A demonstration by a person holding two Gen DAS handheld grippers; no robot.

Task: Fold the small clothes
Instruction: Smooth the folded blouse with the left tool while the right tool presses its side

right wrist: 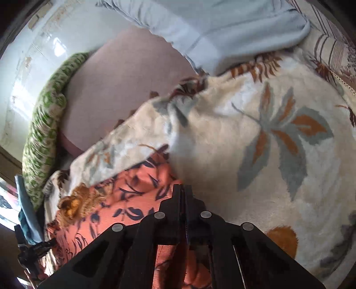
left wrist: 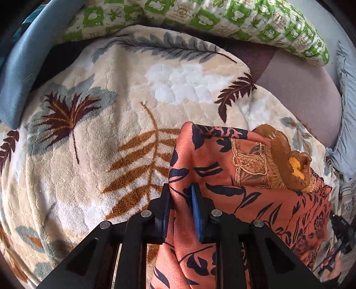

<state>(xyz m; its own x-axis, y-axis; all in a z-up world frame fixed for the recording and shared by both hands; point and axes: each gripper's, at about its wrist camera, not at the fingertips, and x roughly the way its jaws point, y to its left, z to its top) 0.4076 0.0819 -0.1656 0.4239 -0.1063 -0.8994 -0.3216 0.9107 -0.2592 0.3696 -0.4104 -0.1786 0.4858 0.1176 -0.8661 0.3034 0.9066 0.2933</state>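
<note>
**A bed dressed in leaf-patterned fleece**

A cream fleece blanket (left wrist: 124, 115) with brown, rust and grey leaves covers most of the bed. Beyond it shows a mauve sheet (left wrist: 307, 93) — edged by a green-and-white patterned pillow (left wrist: 200, 17). Pale blue bedding (right wrist: 222, 29) lies alongside, and a glossy white wall (right wrist: 33, 66) catches daylight.

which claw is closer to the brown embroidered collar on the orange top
Left. The left claw grips the orange top just below its collar; the right claw sits farther off.
</note>
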